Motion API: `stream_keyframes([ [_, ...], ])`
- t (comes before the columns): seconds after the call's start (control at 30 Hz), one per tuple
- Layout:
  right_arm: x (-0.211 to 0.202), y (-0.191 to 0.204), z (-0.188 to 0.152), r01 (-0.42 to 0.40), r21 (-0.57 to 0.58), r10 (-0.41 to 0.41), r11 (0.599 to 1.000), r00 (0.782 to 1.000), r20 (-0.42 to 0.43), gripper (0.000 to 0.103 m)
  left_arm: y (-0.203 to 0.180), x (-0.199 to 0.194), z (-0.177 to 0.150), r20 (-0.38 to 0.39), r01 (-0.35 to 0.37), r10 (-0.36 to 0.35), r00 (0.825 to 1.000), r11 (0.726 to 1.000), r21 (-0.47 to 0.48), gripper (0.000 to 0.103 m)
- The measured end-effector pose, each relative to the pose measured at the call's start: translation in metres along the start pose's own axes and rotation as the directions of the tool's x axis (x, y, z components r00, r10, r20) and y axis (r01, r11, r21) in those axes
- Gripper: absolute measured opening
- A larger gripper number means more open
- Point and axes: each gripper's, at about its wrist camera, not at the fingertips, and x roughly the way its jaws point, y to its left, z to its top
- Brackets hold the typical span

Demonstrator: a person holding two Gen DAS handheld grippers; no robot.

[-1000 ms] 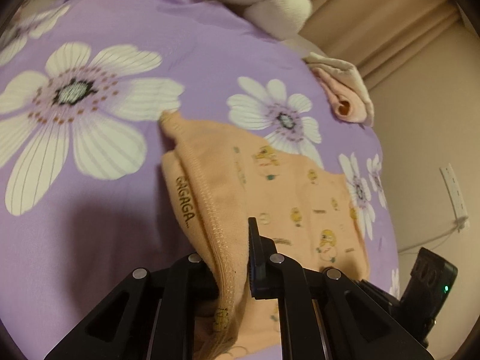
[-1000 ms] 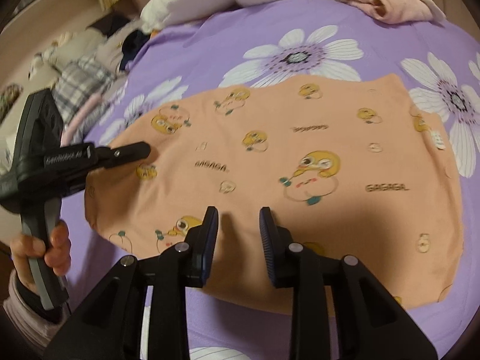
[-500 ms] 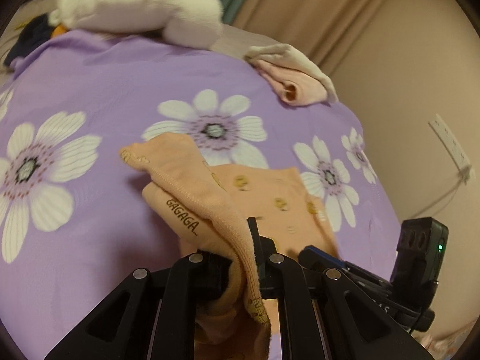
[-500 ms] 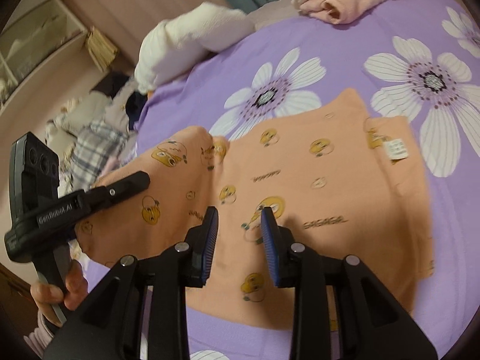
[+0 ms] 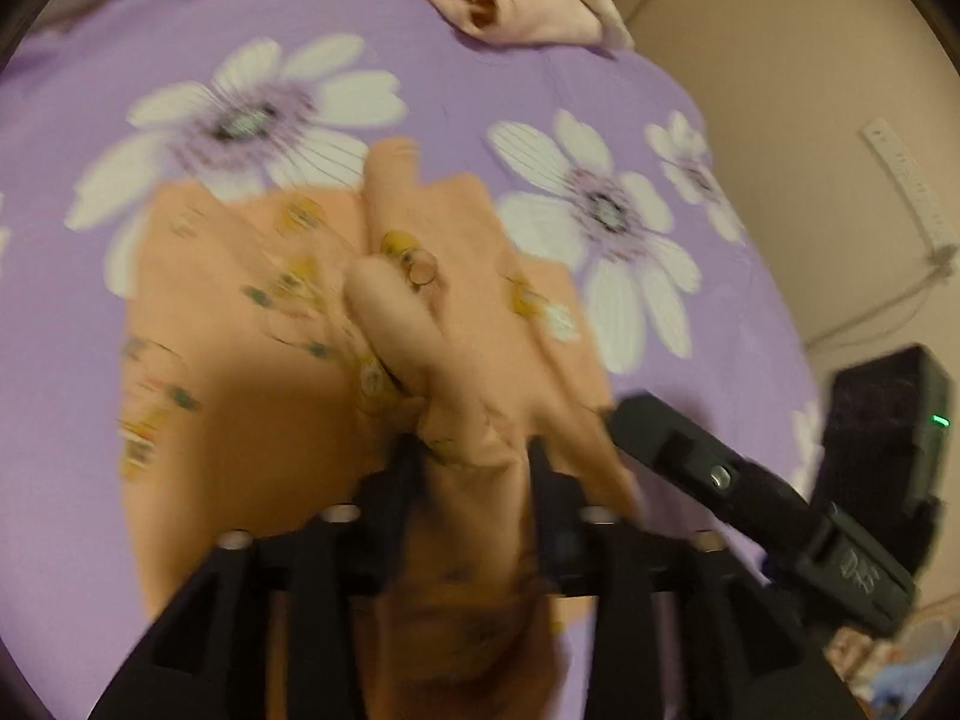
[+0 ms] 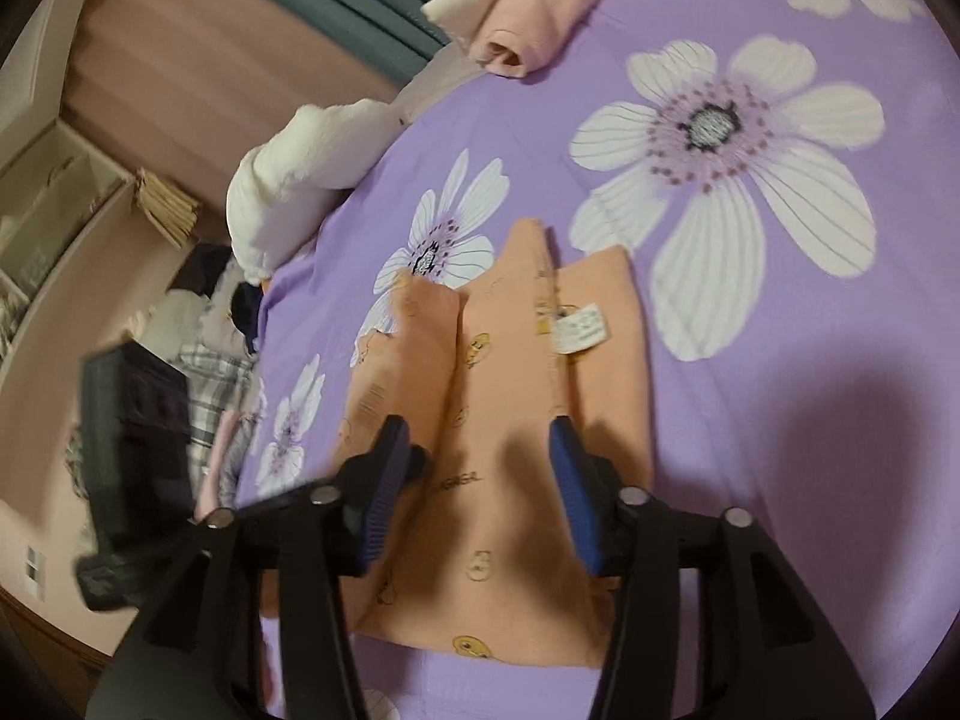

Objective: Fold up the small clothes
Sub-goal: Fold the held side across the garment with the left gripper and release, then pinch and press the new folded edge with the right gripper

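Right wrist: purple flowered bedspread (image 6: 780,30), teal curtains (image 6: 360,6), shelving (image 6: 54,204) behind.

"GAGAGA" print on the orange garment (image 6: 510,450), its white tag (image 6: 581,329) unreadable

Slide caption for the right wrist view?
Right hand-held gripper open over folded orange garment on purple floral bedspread.

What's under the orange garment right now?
The orange garment lies folded over itself on the purple flowered bedspread. Its own lower layers and the bedspread beneath are covered, so anything else there can't be seen.
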Motion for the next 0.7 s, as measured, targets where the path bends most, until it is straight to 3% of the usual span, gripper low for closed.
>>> stream_keyframes([
  [0.1,-0.003,-0.015,0.001,-0.063,0.057,0.063,0.996,0.998,0.002,0.059,-0.004,-0.009,-0.003,0.005,0.067,-0.067,0.998,0.998,0.012,0.048],
  [0.2,-0.003,-0.019,0.001,-0.11,0.086,0.11,0.99,0.994,0.002,0.062,-0.003,-0.026,-0.008,0.031,0.063,-0.064,0.997,0.998,0.016,0.048],
  [0.33,-0.004,-0.014,-0.002,-0.139,0.073,0.141,0.988,0.99,-0.022,0.062,0.029,-0.054,-0.029,0.064,0.051,-0.048,0.997,0.997,-0.049,0.048],
  [0.53,-0.001,0.012,0.003,-0.124,-0.039,0.122,0.991,0.991,-0.061,0.063,0.085,-0.09,-0.063,0.122,-0.03,0.05,0.991,0.986,-0.164,0.048],
  [0.7,0.019,0.044,0.003,-0.038,-0.182,0.018,0.983,0.994,-0.108,0.063,0.105,-0.097,-0.082,0.123,-0.009,0.036,0.992,0.978,-0.21,0.048],
])
